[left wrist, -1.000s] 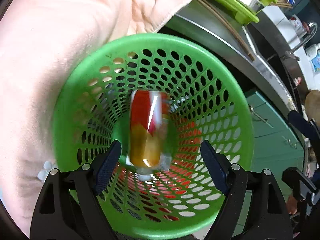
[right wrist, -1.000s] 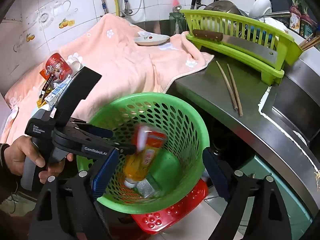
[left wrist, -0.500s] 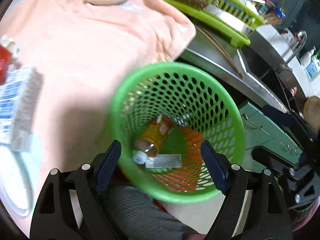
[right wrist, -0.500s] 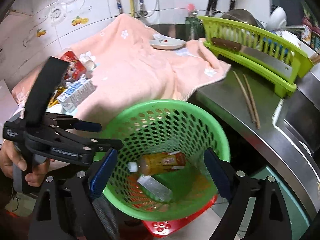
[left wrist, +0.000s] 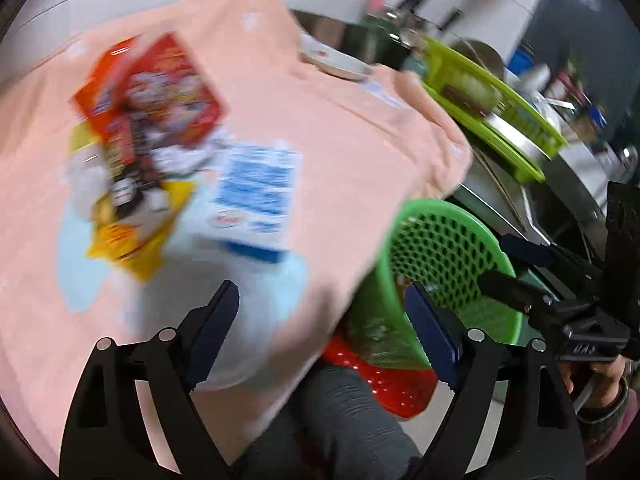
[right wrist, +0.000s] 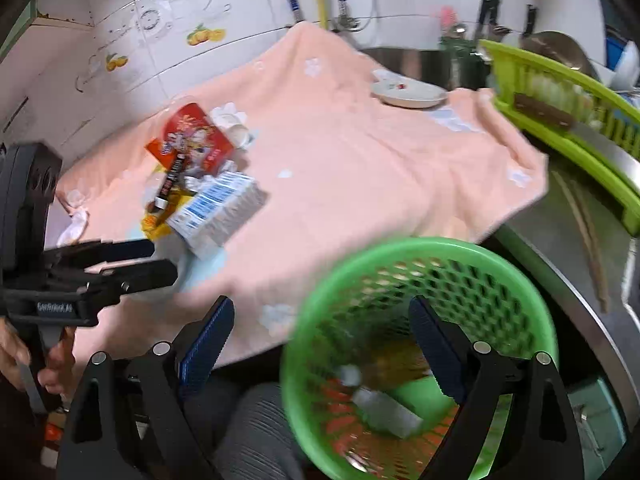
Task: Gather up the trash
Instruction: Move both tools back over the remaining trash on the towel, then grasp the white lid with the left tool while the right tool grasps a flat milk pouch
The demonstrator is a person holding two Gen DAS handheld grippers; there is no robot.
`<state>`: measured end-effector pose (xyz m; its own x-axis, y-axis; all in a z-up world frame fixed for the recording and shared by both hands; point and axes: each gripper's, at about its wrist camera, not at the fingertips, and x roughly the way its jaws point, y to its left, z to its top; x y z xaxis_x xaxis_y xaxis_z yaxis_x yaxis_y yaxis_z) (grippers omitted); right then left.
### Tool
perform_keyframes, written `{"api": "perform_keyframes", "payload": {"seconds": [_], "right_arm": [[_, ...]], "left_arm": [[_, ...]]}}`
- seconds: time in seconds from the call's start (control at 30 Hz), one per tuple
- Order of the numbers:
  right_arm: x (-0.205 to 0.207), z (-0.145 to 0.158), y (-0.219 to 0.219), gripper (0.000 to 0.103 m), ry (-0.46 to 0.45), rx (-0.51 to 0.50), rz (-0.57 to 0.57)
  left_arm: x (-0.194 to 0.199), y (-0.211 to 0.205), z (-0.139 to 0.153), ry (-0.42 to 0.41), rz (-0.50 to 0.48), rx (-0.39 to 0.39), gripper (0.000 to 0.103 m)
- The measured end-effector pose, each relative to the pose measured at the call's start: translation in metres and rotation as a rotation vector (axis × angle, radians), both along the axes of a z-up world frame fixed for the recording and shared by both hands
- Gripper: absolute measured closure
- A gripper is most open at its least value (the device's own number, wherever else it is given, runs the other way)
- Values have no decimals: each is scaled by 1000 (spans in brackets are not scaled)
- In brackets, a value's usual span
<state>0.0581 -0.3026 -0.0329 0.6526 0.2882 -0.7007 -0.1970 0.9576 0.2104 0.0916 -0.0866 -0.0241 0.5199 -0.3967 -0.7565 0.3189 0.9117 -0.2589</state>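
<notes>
The carton (left wrist: 256,200) lies on the towel (left wrist: 340,152) just ahead of the left gripper (left wrist: 320,324), slightly left of its centreline, long axis running roughly away from the fingers; the right gripper (right wrist: 320,340) sits farther off, over the basket (right wrist: 516,272); both pairs of fingers stand apart, empty; the carton looks white with blue print, blurred, beside red and yellow wrappers (left wrist: 148,96).

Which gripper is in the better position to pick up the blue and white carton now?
Probably left. The left gripper, open and empty, points toward the blue and white carton on the pink towel. The right gripper, also open, hangs partly over the green basket.
</notes>
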Motion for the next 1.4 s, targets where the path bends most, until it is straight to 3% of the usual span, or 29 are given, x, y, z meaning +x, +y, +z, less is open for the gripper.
{"api": "perform_keyframes", "payload": {"seconds": [0.23,0.47,0.6,1.03,1.17,1.27,1.4], "right_arm": [[49,5,54,17,82,105,54],[98,6,94,17,173,159,26],[122,2,110,17,214,135,-26],[168,-25,142,17,345,73,-110],[178,-34,147,18,375,52,-124],[179,-38,145,26,384,40,-117],[176,-38,138,28,376,55,-96]], "left_arm": [[-10,61,-12,15,134,-39,19],[-18,88,-22,20,182,-59,19],[-21,98,-27,21,189,-66,18],[-21,101,-39,24,165,-43,15],[-21,98,-41,21,161,-22,10],[-19,91,-41,14,141,-3,10],[-15,78,-43,9,116,37,8]]}}
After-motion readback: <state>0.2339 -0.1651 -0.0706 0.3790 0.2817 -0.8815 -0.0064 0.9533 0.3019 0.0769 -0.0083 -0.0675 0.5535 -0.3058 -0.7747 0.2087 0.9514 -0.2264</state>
